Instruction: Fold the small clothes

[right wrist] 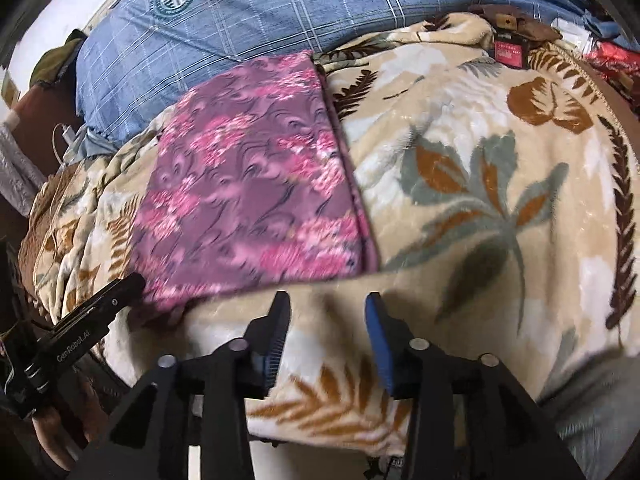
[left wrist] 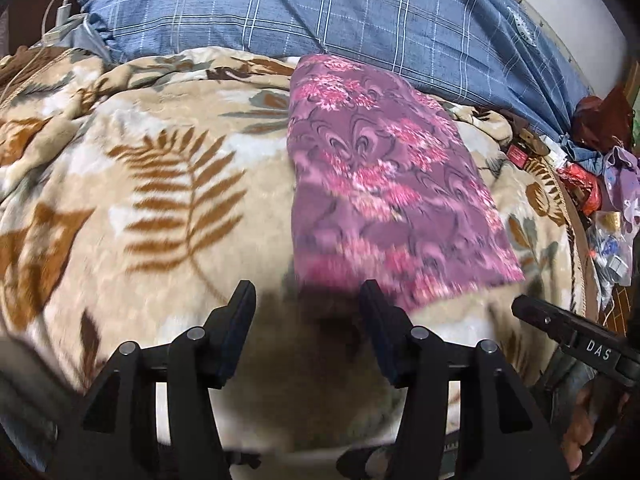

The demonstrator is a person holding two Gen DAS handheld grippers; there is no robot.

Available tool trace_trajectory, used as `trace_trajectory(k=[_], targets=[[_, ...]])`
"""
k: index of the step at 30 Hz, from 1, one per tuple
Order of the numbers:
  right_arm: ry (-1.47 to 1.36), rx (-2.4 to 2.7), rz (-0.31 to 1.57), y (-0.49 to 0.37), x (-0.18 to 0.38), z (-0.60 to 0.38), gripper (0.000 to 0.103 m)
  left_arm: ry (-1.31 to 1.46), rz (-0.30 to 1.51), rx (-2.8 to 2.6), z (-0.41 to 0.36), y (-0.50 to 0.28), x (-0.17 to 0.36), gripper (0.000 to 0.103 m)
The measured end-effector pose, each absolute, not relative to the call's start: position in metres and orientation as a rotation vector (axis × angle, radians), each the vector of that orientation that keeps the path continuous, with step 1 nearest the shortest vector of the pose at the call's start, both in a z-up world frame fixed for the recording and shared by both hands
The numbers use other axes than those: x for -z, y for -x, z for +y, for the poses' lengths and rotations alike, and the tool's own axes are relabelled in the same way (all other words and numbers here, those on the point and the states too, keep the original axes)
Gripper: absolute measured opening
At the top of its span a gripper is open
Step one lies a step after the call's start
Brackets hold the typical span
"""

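Purple floral garment [left wrist: 392, 184] lies folded flat on the leaf-print fleece blanket [left wrist: 168, 184], its far end against the blue plaid bedding [left wrist: 360, 12]. My left gripper [left wrist: 308, 300] and right gripper [right wrist: 326, 308] hang released and empty just short of its near hem. Motion blur hides that hem, possibly uneven; grabbing plush blanket along with it would drag the fold apart.

I can't make out the near edge of the cloth [left wrist: 384, 184]; it smears with motion. The clutter [left wrist: 592, 184] at the right is too small to identify.
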State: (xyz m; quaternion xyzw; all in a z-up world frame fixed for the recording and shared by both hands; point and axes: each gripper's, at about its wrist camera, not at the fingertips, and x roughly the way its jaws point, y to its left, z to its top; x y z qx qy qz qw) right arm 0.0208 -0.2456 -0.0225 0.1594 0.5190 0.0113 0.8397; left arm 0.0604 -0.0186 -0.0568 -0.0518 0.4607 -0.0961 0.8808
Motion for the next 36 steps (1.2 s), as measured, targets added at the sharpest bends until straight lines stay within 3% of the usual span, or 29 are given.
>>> trace_trajectory(k=[9,16,25,36], targets=[[-0.296,0.001,1.167,0.000,0.001,-0.226,0.056,0.011,0.990,0.196,-0.031,-0.029,0.026,0.054],[-0.255,0.000,1.180,0.016,-0.032,-0.213,0.066,-0.064,0.927,0.125,-0.025,-0.012,-0.014,0.068],[-0.205,0.000,1.033,0.014,-0.080,-0.196,0.071,-0.051,0.699,0.049,-0.009,-0.004,-0.059,0.073],[-0.123,0.018,0.930,0.024,-0.110,-0.179,0.078,0.031,0.648,0.057,0.003,0.009,-0.076,0.073]])
